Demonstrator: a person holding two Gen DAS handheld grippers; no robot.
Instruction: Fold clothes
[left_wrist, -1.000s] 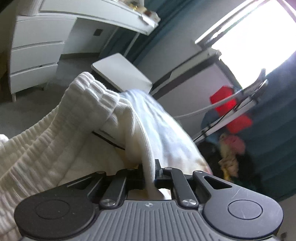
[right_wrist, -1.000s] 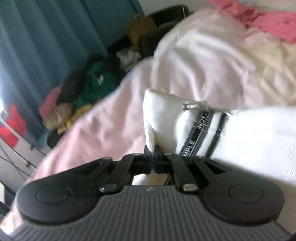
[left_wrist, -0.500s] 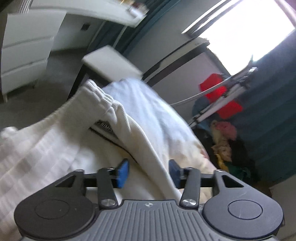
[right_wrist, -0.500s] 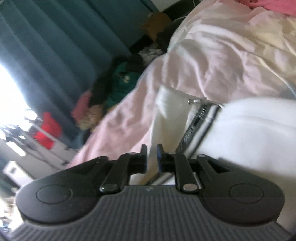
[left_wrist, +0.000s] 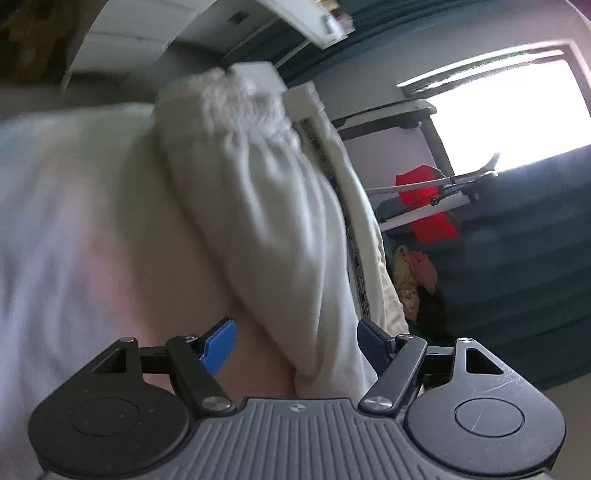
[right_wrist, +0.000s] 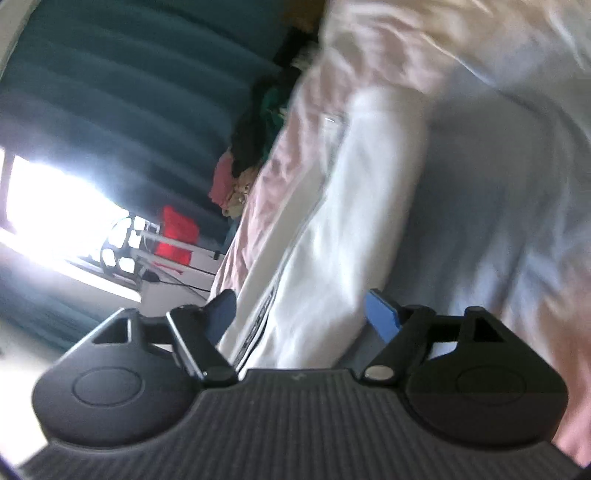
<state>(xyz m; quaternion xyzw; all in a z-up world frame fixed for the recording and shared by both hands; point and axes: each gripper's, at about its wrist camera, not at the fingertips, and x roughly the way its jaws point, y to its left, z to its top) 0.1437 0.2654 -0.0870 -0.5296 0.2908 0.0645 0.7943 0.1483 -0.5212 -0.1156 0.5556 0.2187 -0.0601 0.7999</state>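
Garment (left_wrist: 266, 206), white, lies on pink sheet (right_wrist: 266, 206), ahead of both spread grippers: left (left_wrist: 297, 345), right (right_wrist: 301, 314). Clothes pile (right_wrist: 255, 155) far left, by teal curtain (right_wrist: 140, 96).

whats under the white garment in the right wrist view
The white garment lies on pale pink bedding, which shows along its left edge. Whatever sits directly beneath the garment is covered, and the frame is blurred.
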